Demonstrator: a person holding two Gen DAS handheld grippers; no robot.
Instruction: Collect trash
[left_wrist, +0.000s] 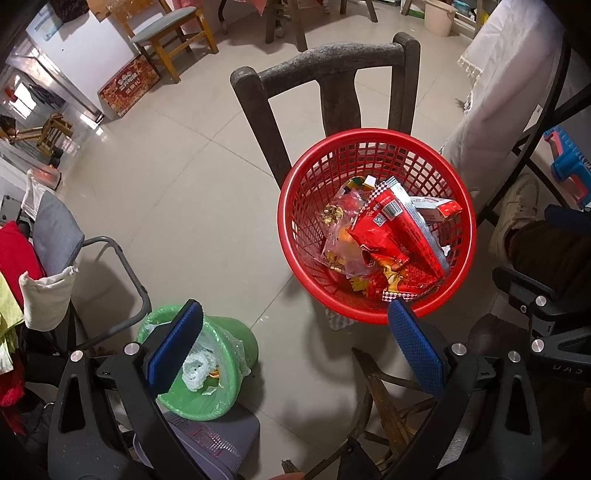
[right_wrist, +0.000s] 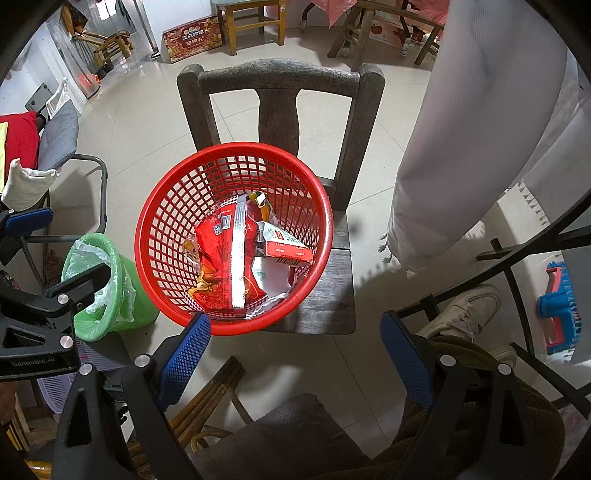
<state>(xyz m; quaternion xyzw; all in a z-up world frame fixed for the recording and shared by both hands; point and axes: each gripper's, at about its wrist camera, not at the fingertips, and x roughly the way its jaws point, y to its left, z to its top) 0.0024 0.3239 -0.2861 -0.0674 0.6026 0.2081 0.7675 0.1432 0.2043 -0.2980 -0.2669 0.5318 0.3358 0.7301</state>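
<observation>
While both grippers hang up over the scene, the red basket (right_wrist: 233, 236) sits on the seat of a dark wooden chair (right_wrist: 280, 79), toward the seat's front left corner, with its rim poking out past the front edge. Trash is piled in the bottom of it: a big red snack bag (right_wrist: 231, 258) with a silver seam lying on top, a small red-and-white carton (right_wrist: 288, 247) tucked against its right side, plus some crinkly clear and gold wrappers (left_wrist: 341, 236) underneath. Down on the tiled floor, just left of the chair, there's a green bin (right_wrist: 110, 284) with a plastic liner and some white crumpled stuff inside. The left gripper (left_wrist: 295, 347) has its blue-padded fingers (left_wrist: 175, 347) spread wide and nothing between them; one pad lines up over the green bin, the other near the basket's front rim. Same deal for the right gripper (right_wrist: 295, 354), fingers wide apart and empty, hovering in front of the chair's front edge. A person's white sneaker (right_wrist: 469, 306) and olive trouser leg (right_wrist: 476, 417) show at the right, next to a black metal frame, and a white cloth (right_wrist: 480, 147) hangs beside the chair's right side.
</observation>
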